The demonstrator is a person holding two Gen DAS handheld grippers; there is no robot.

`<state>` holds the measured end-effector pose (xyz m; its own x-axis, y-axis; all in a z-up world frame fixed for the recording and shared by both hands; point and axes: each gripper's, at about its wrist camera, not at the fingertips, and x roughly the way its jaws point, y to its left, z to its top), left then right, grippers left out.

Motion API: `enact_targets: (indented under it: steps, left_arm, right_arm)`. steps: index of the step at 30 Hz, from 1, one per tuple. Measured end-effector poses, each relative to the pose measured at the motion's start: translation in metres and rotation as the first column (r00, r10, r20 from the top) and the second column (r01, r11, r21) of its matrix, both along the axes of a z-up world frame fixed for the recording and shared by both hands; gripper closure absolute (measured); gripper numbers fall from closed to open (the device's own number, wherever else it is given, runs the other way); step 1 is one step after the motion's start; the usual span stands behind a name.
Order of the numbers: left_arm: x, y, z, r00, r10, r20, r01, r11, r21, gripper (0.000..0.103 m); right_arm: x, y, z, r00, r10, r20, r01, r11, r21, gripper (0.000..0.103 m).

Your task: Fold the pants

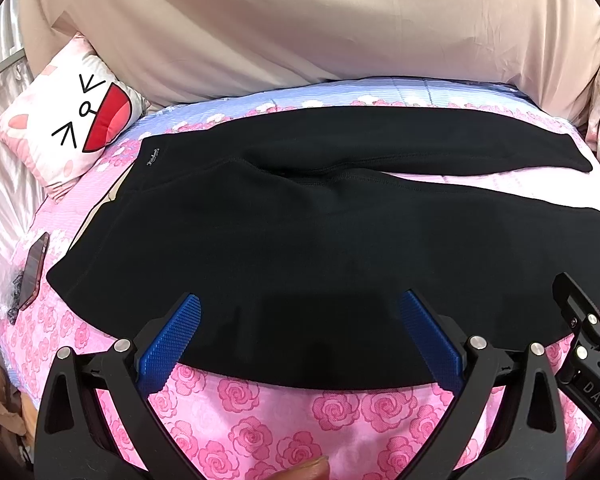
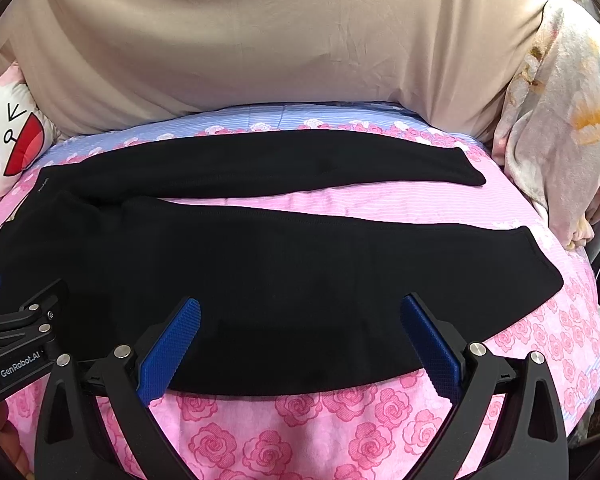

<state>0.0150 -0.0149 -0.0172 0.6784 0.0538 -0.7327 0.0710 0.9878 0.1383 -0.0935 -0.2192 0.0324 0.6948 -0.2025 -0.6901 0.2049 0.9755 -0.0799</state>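
Black pants (image 1: 300,240) lie flat on the rose bedspread (image 1: 284,420), unfolded; left gripper (image 1: 300,312) and right gripper (image 2: 300,316) both gape wide, holding nothing. Next, I'd guess: pinch the near leg's edge.

Black pants (image 1: 300,240) beyond blue, cross-hatched fingers (image 1: 172,340) | pink rose-print bedspread (image 1: 260,420) beneath them | white cartoon-face pillow (image 1: 68,120) far left | beige sheet (image 1: 300,28) beyond.
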Motion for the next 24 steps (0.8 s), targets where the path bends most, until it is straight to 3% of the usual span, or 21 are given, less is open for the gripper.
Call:
enact_targets:
  steps: [17,21,24]
  left_arm:
    - [0.005,-0.004,-0.002,1.0,-0.003,-0.003,0.003,1.0,0.022,0.005]
    - [0.007,-0.007,-0.001,1.0,-0.011,0.003,0.011,0.998,0.062,0.005]
    - [0.01,-0.002,0.001,1.0,-0.023,0.008,0.023,0.999,0.027,0.005]
  right_arm:
    - [0.009,-0.003,-0.003,1.0,0.012,-0.011,-0.012,1.0,0.015,0.005]
    - [0.017,-0.034,0.002,0.999,0.046,-0.007,-0.045,0.995,0.089,0.005]
    - [0.024,-0.082,0.014,0.999,0.022,0.044,-0.03,0.98,0.197,0.005]
